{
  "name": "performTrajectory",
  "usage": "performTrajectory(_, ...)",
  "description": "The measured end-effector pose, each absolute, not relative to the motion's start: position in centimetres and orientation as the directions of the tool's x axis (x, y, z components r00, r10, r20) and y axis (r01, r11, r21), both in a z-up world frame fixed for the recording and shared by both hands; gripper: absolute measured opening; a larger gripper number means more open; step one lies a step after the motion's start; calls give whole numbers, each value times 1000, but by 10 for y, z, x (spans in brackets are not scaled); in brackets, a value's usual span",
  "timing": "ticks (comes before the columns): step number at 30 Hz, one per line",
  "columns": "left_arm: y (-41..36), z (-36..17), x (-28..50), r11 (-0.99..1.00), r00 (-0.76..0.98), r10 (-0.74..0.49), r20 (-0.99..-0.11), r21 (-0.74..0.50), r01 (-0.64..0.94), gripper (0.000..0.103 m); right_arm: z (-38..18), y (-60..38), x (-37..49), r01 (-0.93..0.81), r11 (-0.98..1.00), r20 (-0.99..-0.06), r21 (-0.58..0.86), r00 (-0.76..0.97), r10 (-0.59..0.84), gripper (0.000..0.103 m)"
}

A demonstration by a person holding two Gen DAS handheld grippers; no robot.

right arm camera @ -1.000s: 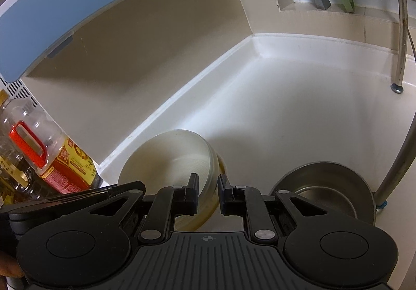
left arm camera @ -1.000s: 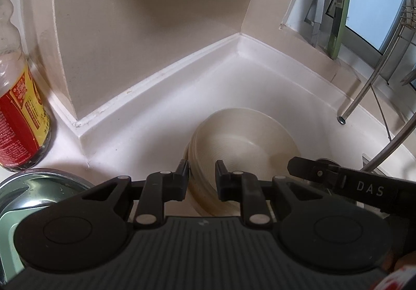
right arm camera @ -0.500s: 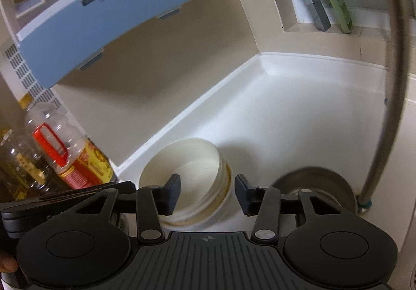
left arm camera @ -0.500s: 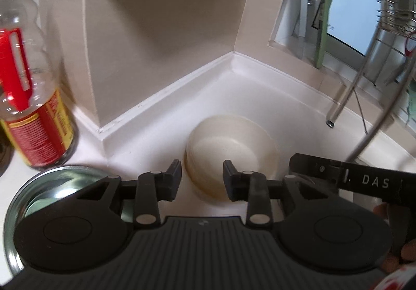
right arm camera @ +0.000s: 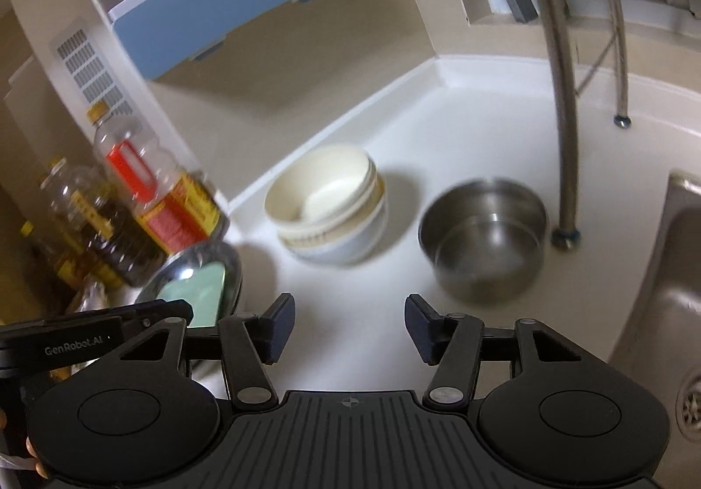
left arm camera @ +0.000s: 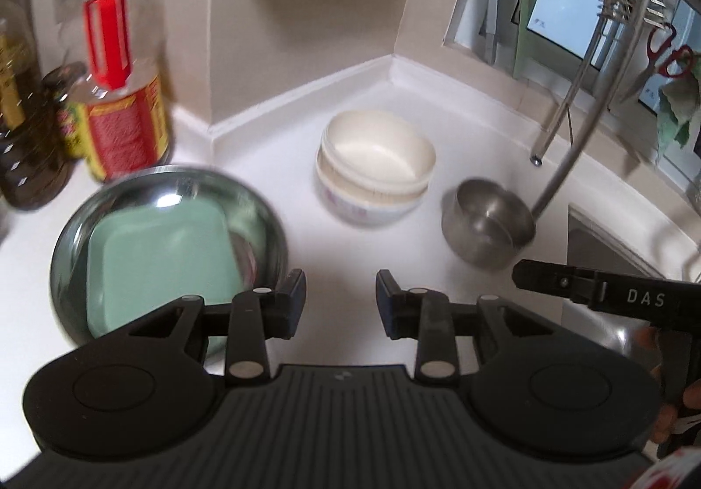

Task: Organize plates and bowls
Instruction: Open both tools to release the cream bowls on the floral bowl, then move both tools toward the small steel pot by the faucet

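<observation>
Bowls (left arm camera: 376, 173) sat stacked beyond both grippers' fingers (left gripper (left arm camera: 341, 298) part-open, right gripper (right arm camera: 346, 324) just widened, both empty); best retreat straight.

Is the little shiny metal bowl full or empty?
Empty. The little metal bowl stands upright on the counter, and both views show only its bare shiny bottom inside.

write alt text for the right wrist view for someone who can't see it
The open, empty right gripper hangs over a white counter short of a stack of cream bowls, with a steel bowl to the right. At left stand oil bottles and a steel basin holding a green plate.
</observation>
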State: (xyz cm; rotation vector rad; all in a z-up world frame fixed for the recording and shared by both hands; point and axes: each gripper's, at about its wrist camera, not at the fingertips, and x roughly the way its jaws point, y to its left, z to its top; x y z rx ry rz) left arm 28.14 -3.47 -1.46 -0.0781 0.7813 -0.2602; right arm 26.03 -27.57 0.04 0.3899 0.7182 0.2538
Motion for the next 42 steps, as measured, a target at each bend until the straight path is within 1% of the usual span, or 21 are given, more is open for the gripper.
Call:
performTrajectory(6,-36,-26,245,971,656,-240,-715,-176,164,31,-12,-280,224,-103,900,-610,424,702,368,58)
performTrajectory(21,-57,-42,181,979,628,-204,-751,-169,116,31,-33,-286,159,-122,917,-668,381,649,364,59)
performTrajectory(29,-70,-47,163,980,613,-200,-764,-158,122,31,-39,-293,139,-120,919,-683,376,634,362,59)
performTrajectory(42,-96,-48,158,971,604,-229,-763,-139,193,31,-41,-304,120,-86,925,-693,371,638,337,59)
